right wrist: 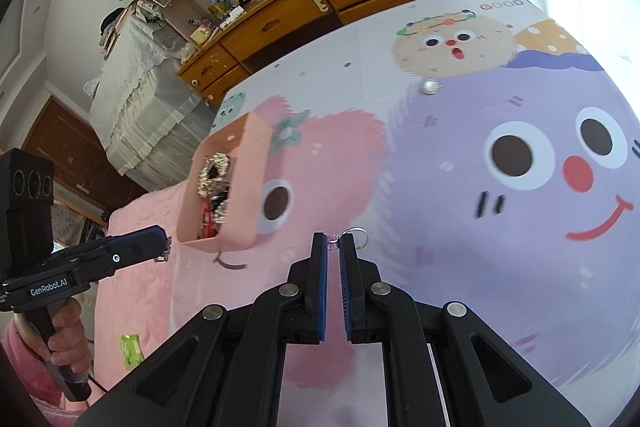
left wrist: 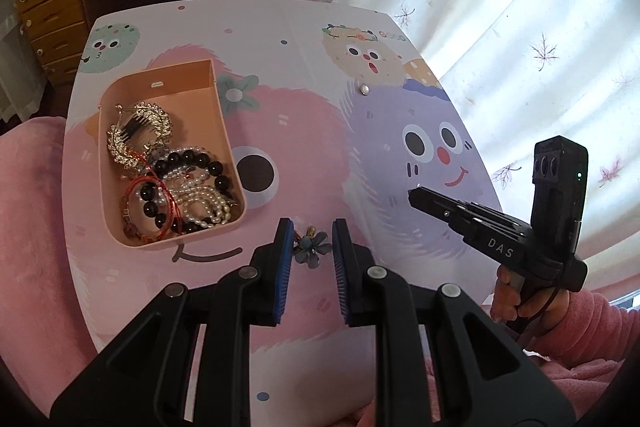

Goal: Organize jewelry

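Your left gripper [left wrist: 312, 245], jaws apart, straddles the blue flower piece [left wrist: 313, 247] on the table; pink box [left wrist: 224, 131] lies at 10 o'clock, while your right gripper [right wrist: 333, 241] pinches a ring [right wrist: 359, 237].

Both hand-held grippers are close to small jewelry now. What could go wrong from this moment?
1. The left hand-held gripper is open around the blue flower piece; closing off-centre could push it away instead of gripping it.
2. The right hand-held gripper pinches only a small pink part, and the silver ring hangs outside, so it may slip out.
3. The pink box is already crowded; new pieces could tangle with the bead bracelets.
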Action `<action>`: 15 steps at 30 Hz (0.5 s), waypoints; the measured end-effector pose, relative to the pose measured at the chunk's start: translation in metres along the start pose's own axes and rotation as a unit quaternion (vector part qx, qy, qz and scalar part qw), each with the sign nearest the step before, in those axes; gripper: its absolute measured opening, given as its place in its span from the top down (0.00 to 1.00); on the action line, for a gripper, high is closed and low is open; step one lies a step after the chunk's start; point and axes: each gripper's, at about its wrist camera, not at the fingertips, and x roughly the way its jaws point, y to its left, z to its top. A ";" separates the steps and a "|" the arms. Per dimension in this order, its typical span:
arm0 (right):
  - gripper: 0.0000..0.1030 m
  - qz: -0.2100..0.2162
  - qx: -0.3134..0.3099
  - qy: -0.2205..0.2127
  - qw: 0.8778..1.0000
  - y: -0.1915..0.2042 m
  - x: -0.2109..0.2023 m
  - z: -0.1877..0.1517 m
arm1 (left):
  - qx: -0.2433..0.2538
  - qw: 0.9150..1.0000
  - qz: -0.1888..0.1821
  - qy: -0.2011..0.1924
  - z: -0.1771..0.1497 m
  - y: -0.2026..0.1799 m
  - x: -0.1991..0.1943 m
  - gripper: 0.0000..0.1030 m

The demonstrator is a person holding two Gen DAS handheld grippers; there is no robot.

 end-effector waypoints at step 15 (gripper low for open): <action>0.94 0.005 -0.035 -0.040 0.999 0.146 0.038 -0.030 | 0.068 0.998 0.002 -0.011 0.016 0.086 -0.037 0.84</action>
